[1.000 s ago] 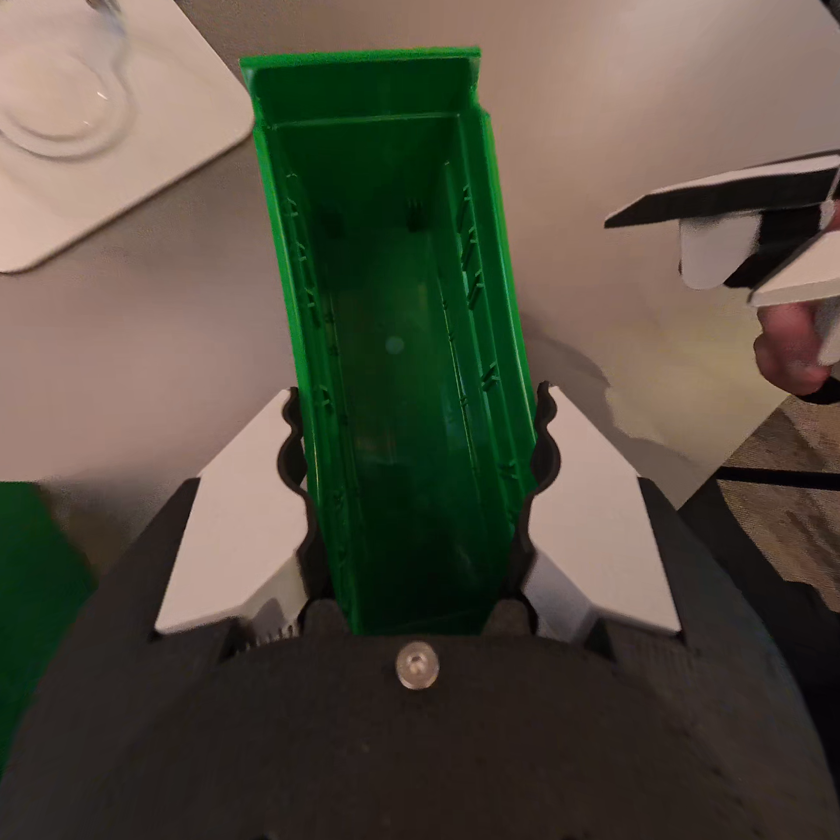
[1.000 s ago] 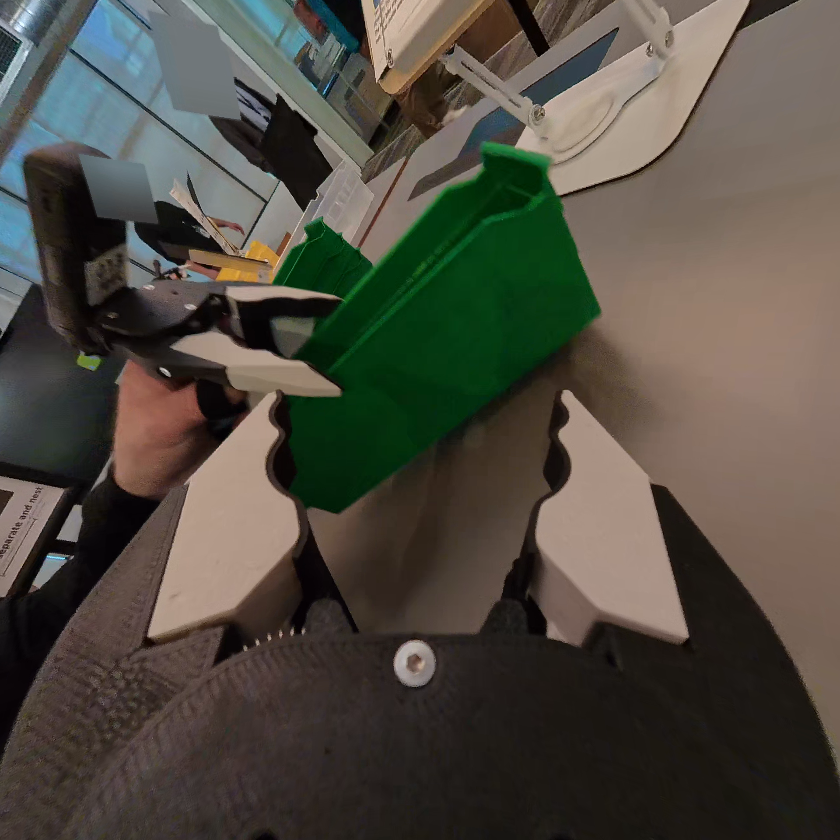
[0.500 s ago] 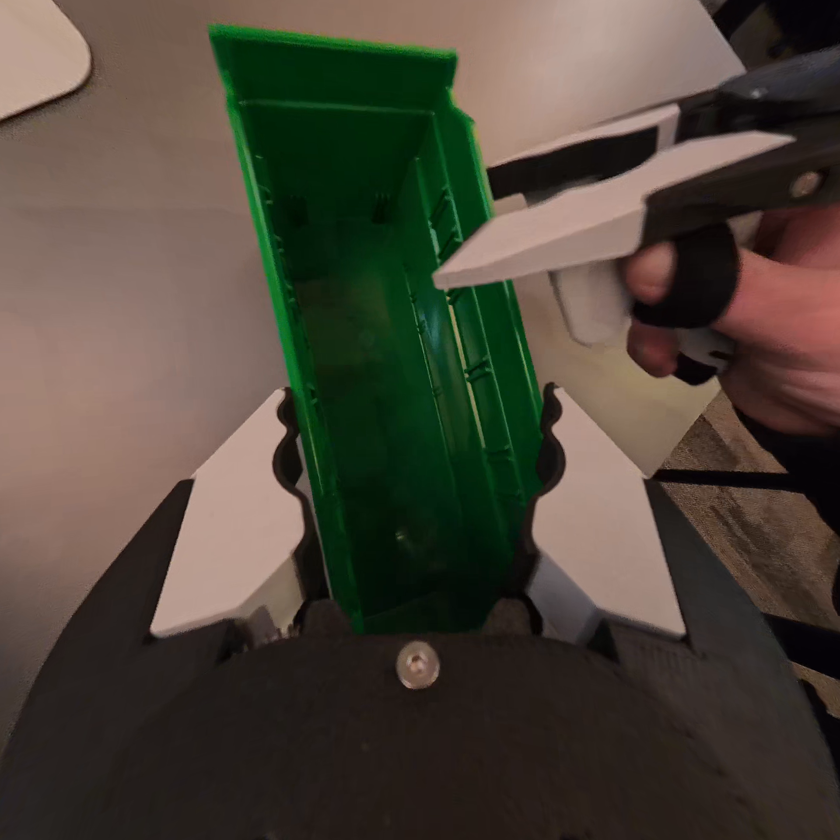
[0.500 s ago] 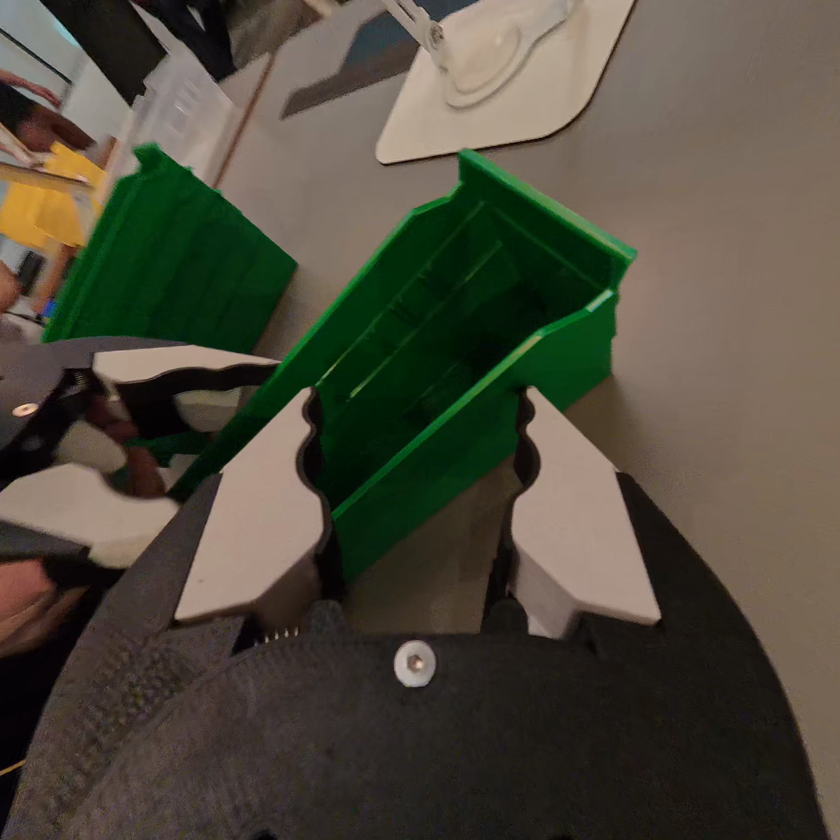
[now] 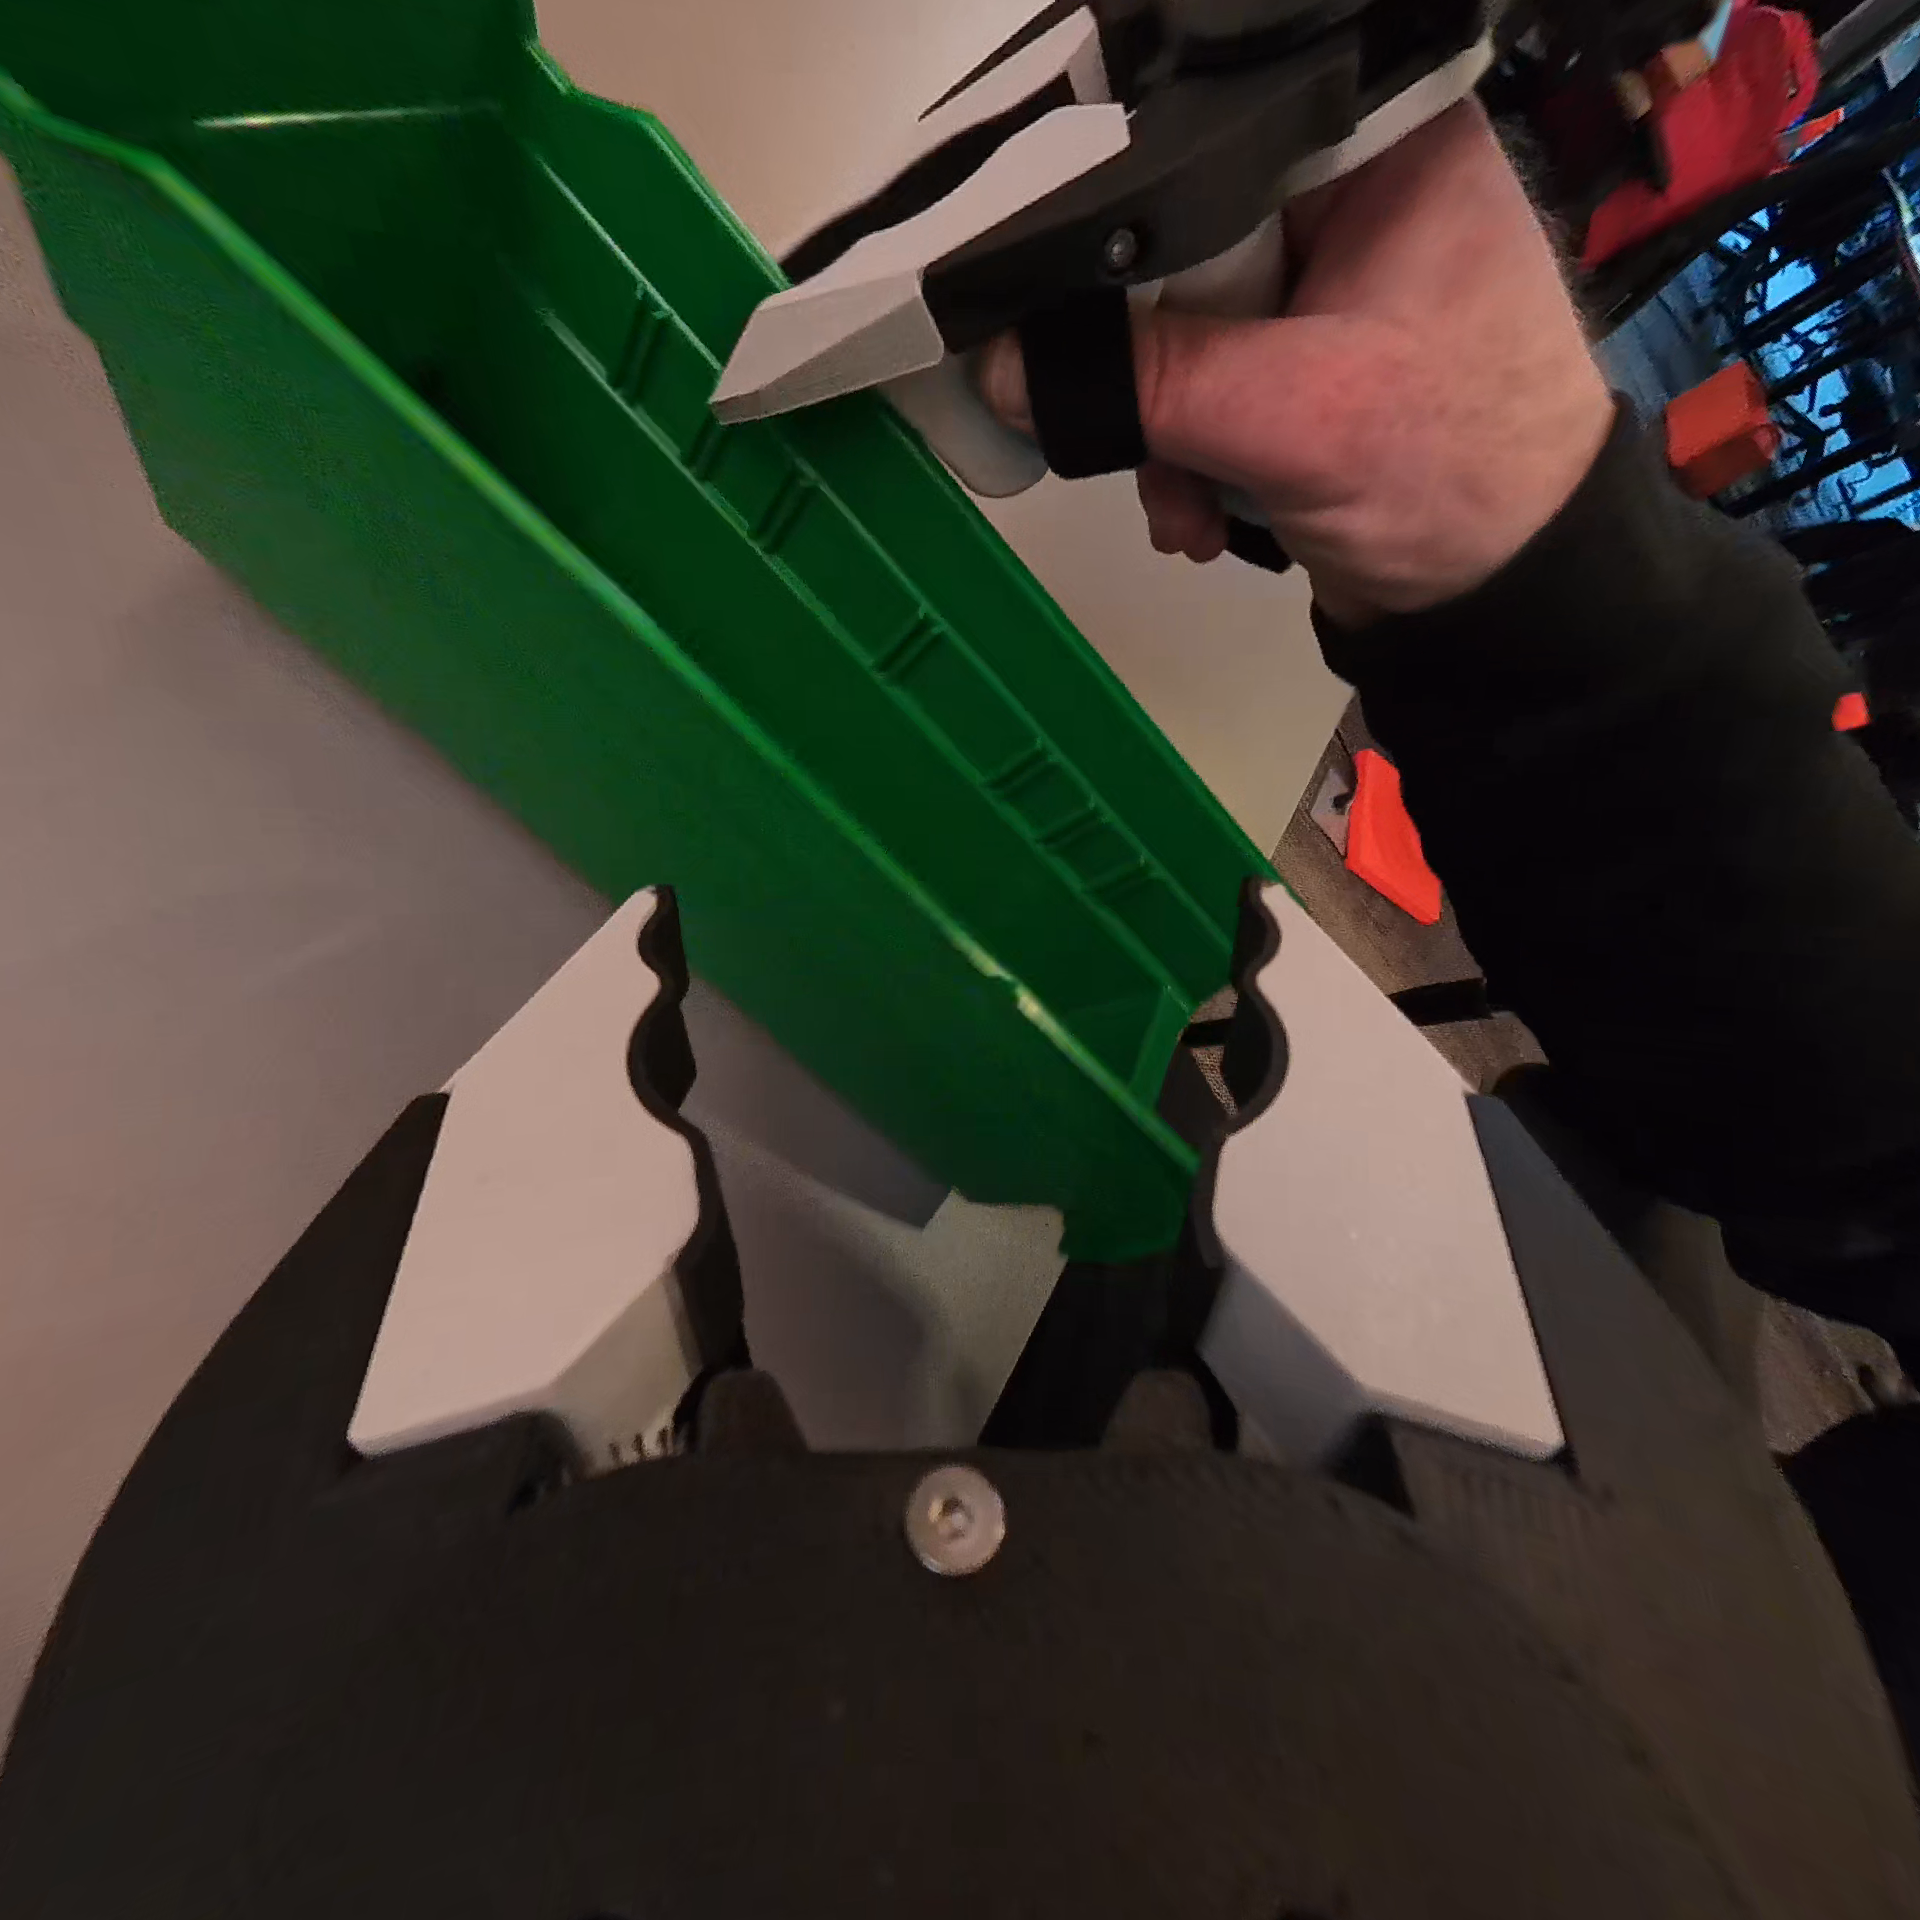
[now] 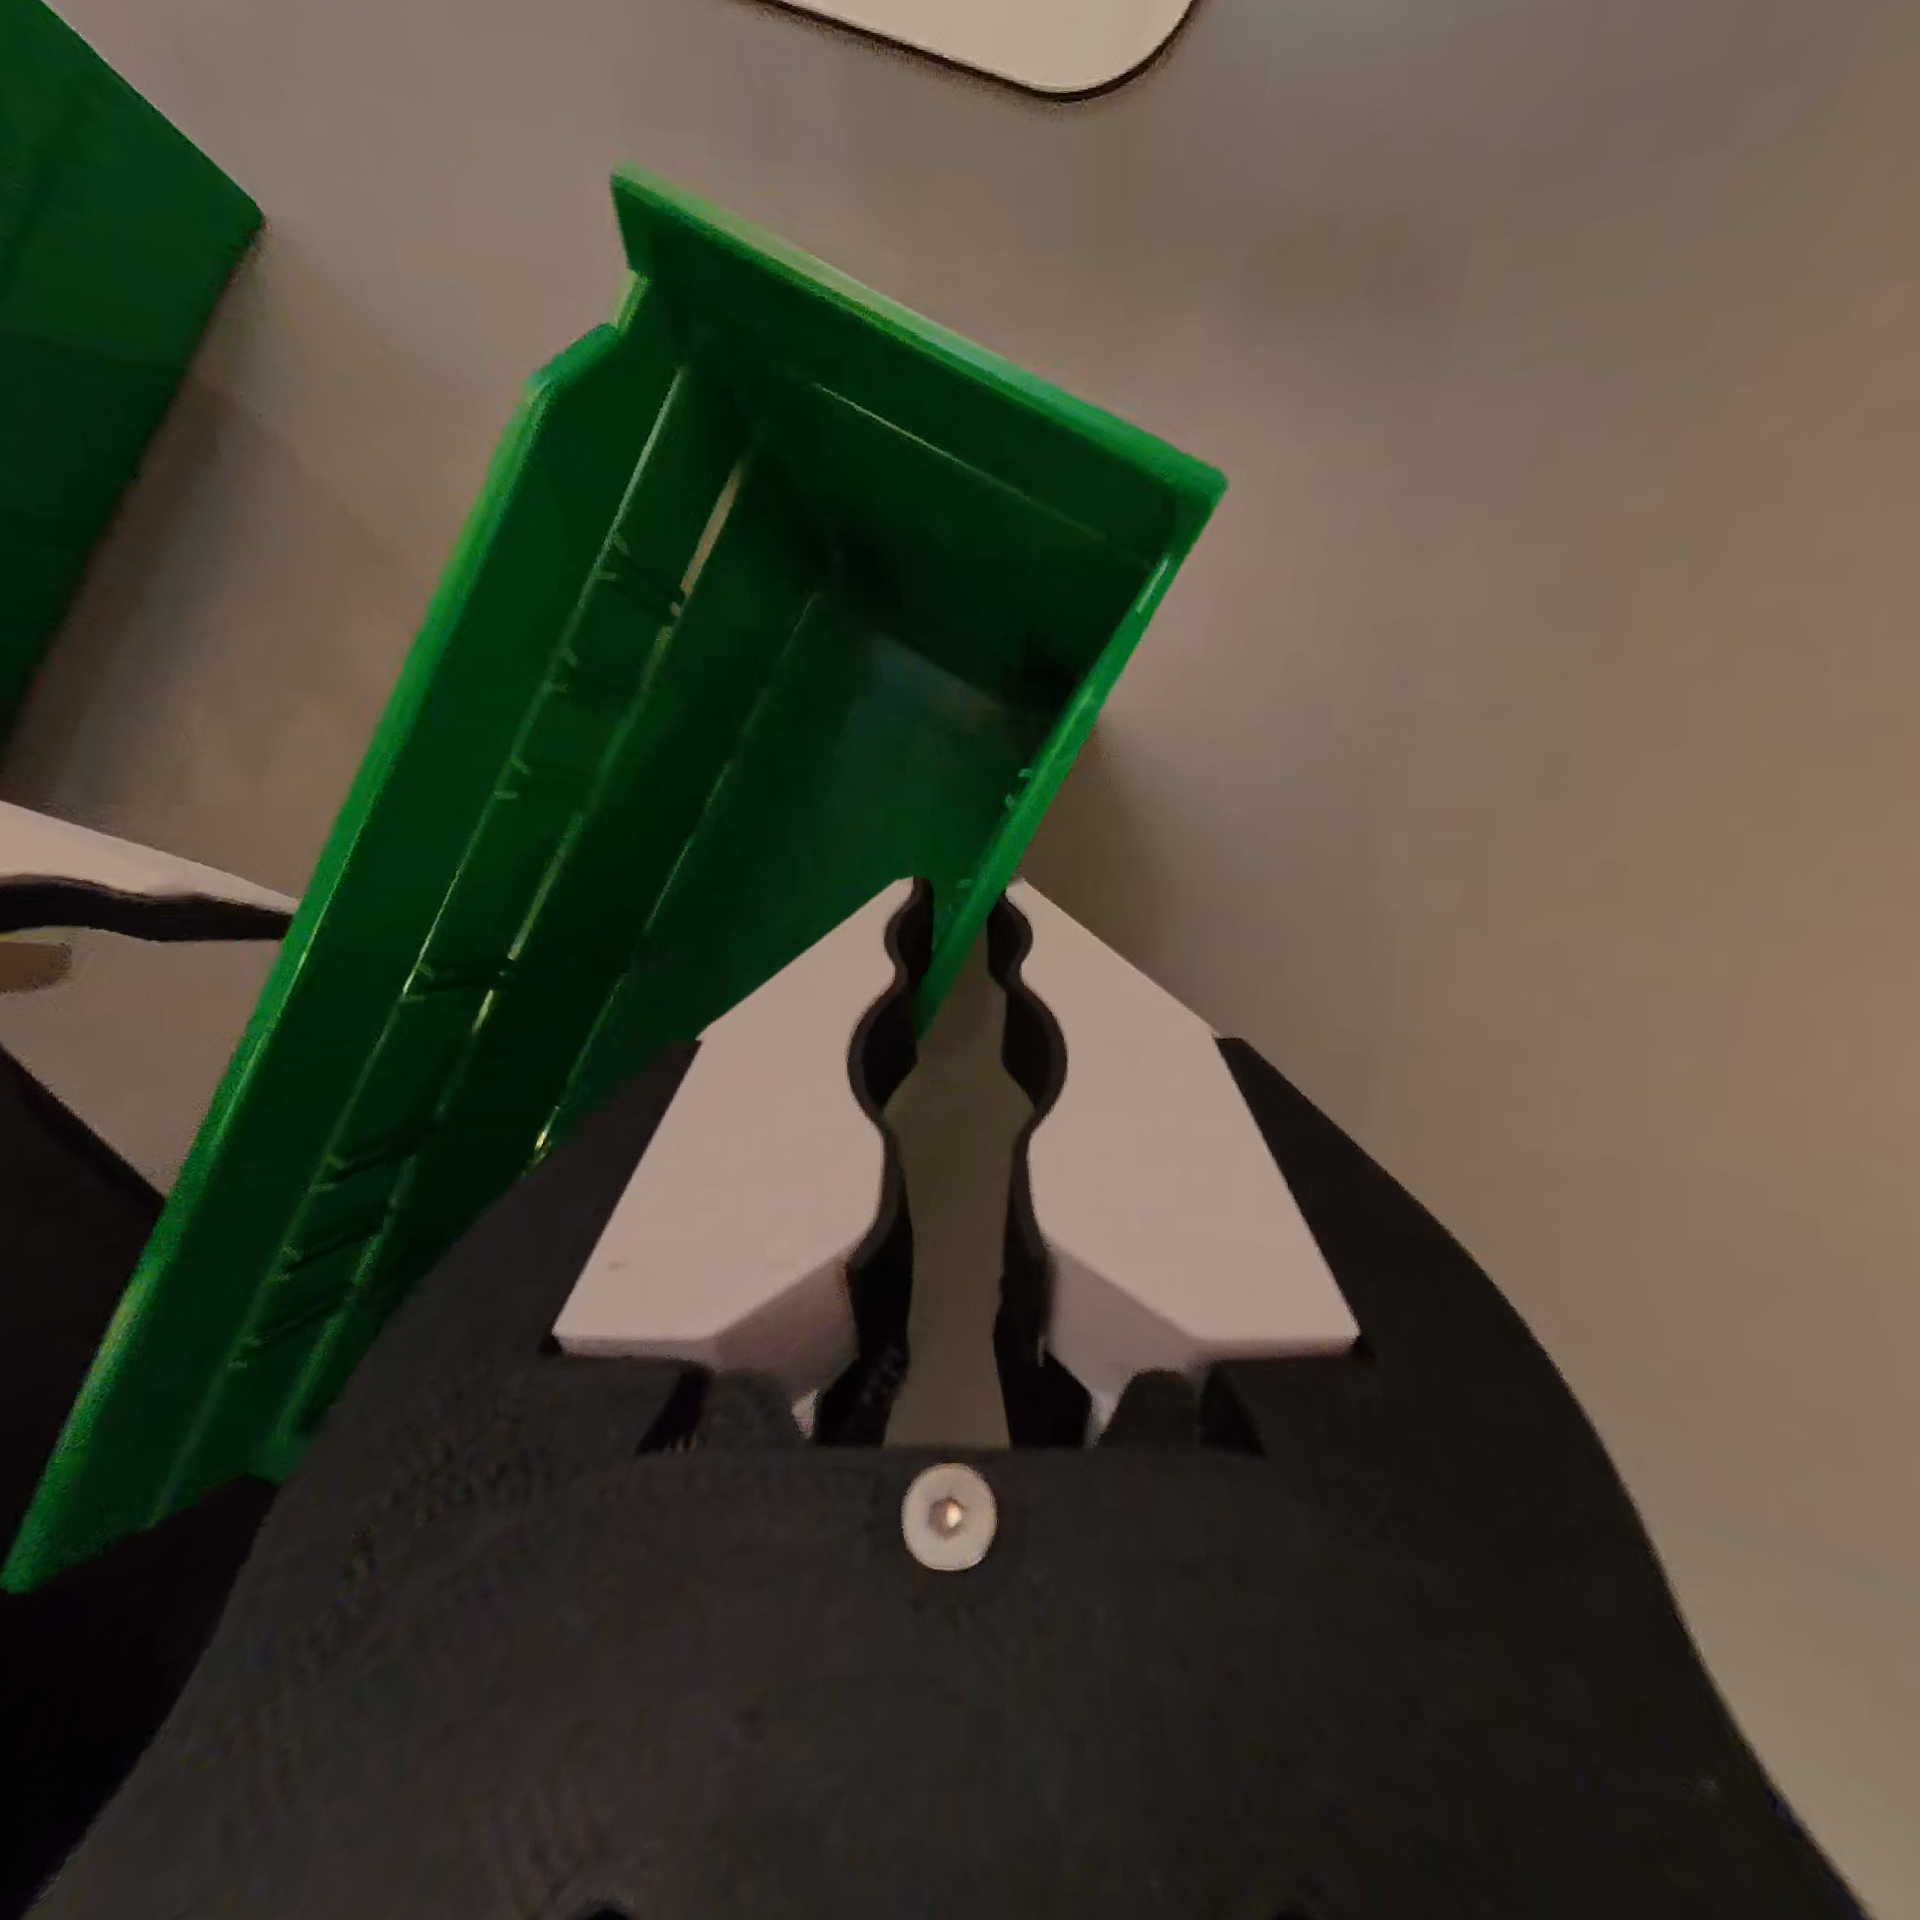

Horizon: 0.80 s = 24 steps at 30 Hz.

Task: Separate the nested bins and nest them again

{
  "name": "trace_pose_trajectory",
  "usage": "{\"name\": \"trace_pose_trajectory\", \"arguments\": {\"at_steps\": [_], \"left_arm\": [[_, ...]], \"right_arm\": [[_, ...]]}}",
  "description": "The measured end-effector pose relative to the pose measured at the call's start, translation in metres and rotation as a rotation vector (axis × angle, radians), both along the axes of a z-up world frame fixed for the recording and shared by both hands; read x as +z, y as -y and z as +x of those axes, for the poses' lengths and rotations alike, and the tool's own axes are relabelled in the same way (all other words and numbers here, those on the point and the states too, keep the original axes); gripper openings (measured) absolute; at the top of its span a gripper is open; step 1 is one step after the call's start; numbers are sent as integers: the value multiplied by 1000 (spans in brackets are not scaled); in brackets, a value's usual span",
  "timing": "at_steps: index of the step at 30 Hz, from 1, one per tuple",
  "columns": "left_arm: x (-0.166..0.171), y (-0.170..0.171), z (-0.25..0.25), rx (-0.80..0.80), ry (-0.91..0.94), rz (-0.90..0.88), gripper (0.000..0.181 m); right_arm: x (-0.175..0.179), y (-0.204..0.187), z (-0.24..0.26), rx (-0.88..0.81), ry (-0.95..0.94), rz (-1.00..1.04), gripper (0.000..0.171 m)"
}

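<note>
My right gripper (image 6: 956, 914) is clamped on the long side wall of the green bin (image 6: 665, 790), which tilts over the grey table (image 6: 1507, 520). My left gripper (image 5: 956, 1039) has spread jaws; the bin's corner sits between them, possibly touching one finger. A second green bin (image 6: 94, 343) lies apart. We're mid-handover; next, carry this bin across and align it for nesting.

A workshop or storage-type workspace, as far as the blur allows: a plain grey table (image 6: 1558, 520) fills both views, and at the upper right of the left wrist view stand dark racks (image 5: 1808, 343) holding red and orange items (image 5: 1714, 135).
</note>
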<state>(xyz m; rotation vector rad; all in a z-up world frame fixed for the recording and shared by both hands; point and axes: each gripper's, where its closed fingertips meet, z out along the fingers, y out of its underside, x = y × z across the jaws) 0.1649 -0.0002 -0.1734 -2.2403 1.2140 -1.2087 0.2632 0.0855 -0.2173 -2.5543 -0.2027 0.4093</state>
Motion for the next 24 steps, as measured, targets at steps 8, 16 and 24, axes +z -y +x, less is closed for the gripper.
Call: {"name": "trace_pose_trajectory", "arguments": {"at_steps": [8,16,24], "left_arm": [[37,-40,-79,116,-64,183,102],[80,-108,-208,370,-203,338,101],[51,-125,-283,506,-329,238,127]], "right_arm": [[-1,9,50,17,12,-45,6],[0,17,120,-44,59,-54,6],[0,21,173,-111,122,-64,13]]}}
